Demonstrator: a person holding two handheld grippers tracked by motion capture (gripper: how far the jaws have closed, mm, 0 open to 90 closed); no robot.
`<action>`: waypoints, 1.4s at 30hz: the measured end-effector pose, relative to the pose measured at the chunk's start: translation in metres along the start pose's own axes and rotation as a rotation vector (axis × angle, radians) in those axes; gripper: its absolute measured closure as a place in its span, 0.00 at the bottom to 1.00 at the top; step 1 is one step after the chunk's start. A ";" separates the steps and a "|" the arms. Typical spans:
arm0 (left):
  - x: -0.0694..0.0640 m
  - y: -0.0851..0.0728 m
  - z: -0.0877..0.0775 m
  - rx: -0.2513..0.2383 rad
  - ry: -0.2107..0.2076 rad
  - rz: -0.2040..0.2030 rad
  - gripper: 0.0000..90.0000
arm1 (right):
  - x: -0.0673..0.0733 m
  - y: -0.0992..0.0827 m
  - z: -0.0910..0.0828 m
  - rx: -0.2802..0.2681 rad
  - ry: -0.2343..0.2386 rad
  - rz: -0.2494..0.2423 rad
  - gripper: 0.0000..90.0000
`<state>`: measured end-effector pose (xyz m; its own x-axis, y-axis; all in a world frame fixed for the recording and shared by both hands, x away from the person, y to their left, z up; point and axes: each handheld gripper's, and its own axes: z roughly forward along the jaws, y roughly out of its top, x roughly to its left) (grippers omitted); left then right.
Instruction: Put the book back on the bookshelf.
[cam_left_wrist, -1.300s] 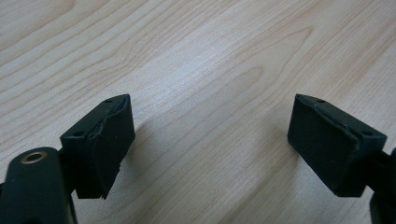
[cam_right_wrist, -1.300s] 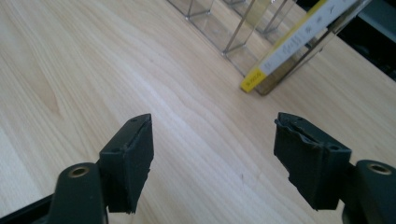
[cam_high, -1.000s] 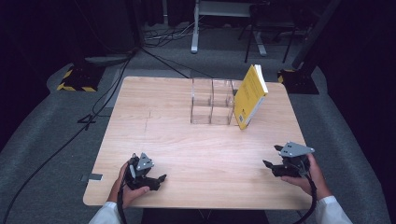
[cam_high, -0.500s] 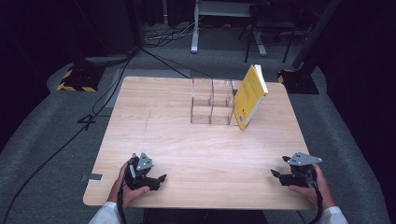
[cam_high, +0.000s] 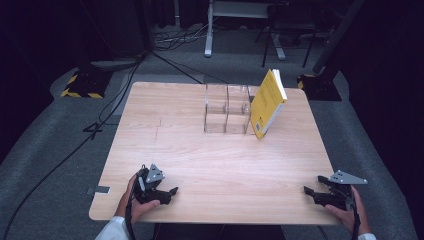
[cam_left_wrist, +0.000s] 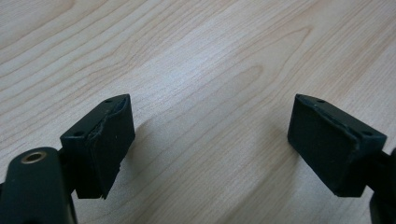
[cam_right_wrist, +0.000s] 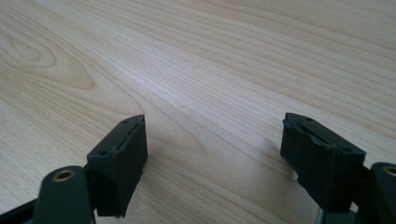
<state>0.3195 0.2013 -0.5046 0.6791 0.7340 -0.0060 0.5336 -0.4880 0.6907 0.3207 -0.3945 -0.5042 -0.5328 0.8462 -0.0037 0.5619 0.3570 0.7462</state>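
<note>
Right gripper (cam_high: 311, 192) lowered to table (cam_high: 225, 155), opening empty

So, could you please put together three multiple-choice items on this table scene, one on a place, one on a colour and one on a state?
1. Where does the yellow book stand?
A. Leaning against the right side of the clear box
B. Flat at the table's near edge
C. Between the two claws

2. What colour is the book's cover?
A. Red
B. Yellow
C. Blue

3. How are the left claw and the right claw set?
A. Both shut on the book
B. One shut, one open
C. Both open, nothing between the jaws

Answers: 1 A, the high view shows the book tilted against the clear box at the far side of the table. 2 B, its cover is plainly yellow. 3 C, each gripper view shows bare wood between widely parted jaws; the right claw's jaws have just been opening.
</note>
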 end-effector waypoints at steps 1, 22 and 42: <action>0.000 0.000 0.000 0.000 0.000 0.000 0.17 | 0.000 0.000 0.000 0.001 0.000 0.002 0.26; -0.001 -0.002 -0.001 0.001 -0.006 -0.004 0.17 | 0.002 0.001 0.001 0.002 -0.017 0.016 0.25; -0.001 -0.002 -0.001 -0.002 -0.010 -0.008 0.17 | 0.002 0.001 0.002 0.002 -0.022 0.019 0.25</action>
<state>0.3171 0.2015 -0.5052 0.6798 0.7332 -0.0188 0.5381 -0.4812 0.6920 0.3214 -0.3921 -0.5044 -0.5082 0.8612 -0.0042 0.5731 0.3418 0.7448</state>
